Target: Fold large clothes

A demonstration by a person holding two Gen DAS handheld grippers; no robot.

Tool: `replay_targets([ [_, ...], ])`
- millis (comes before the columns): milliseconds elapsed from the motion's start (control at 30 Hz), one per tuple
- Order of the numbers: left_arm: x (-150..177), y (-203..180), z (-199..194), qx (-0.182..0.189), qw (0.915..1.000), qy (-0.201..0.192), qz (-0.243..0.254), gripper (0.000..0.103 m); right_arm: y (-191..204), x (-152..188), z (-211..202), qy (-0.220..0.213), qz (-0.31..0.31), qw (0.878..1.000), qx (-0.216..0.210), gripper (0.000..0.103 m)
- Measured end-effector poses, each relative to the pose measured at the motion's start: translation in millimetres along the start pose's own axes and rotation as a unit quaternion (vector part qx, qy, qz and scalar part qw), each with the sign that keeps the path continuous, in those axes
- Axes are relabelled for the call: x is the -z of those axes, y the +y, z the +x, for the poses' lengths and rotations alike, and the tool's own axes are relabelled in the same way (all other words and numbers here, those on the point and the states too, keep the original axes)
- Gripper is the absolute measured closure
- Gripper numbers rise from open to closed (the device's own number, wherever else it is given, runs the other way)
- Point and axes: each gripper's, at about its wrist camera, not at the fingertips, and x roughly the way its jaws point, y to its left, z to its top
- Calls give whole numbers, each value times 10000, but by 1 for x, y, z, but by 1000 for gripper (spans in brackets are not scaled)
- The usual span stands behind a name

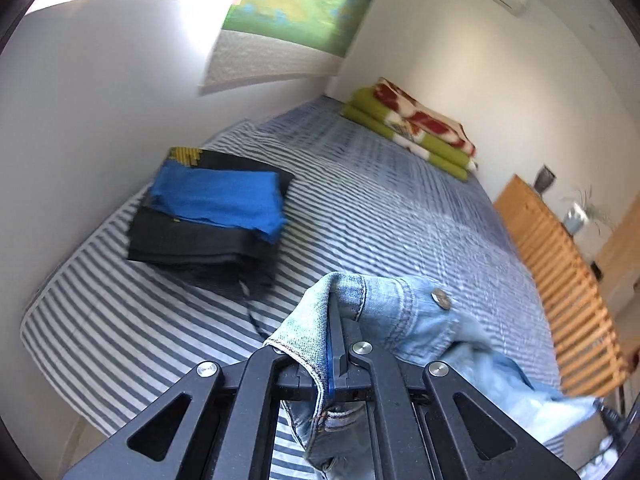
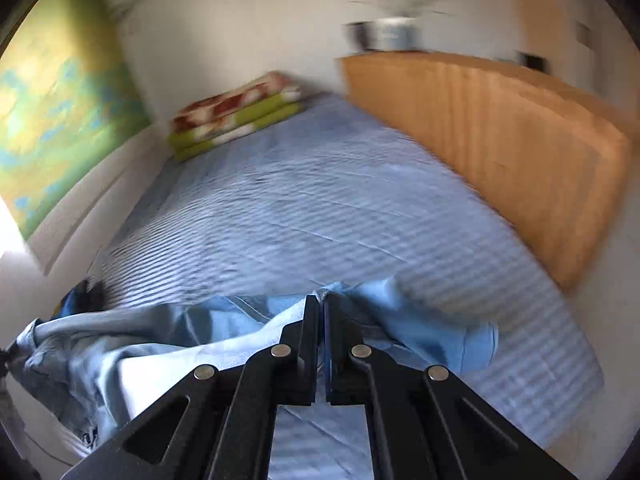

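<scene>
Presently both claws, left claw (image 1: 336, 320) and right claw (image 2: 322, 312), pinch the denim jeans (image 1: 384, 304) above the striped bed (image 1: 360, 200); advise even tension, waistband level, before laying flat.

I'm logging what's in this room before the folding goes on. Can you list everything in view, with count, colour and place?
jeans: one, light blue denim, held above the near end of the bed
bed: one, blue and white striped cover, fills the middle
clothes stack: one, black with a blue piece on top, left side of the bed
blanket: one, green with red and white, folded at the far end of the bed
slatted board: one, orange wood, along the bed's right side
wall hanging: one, green, yellow and blue, far wall
left gripper: one, black, shut on the jeans
right gripper: one, black, shut on the jeans
</scene>
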Motion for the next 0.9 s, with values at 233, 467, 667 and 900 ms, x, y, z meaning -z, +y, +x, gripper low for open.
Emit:
replay_targets([
  [233, 21, -6, 46, -390, 9972, 641, 39, 102, -33, 54, 32, 1534, 65, 9868, -517, 93],
  [467, 37, 37, 64, -647, 9931, 908, -372, 102, 20, 28, 21, 1124, -546, 9866, -1046, 64],
  [667, 49, 34, 55, -645, 9935, 908, -241, 102, 98, 20, 102, 1077, -1660, 9781, -646, 41],
  [900, 48, 41, 25, -399, 9955, 808, -289, 102, 136, 39, 204, 1637, -2620, 9500, 443, 99],
])
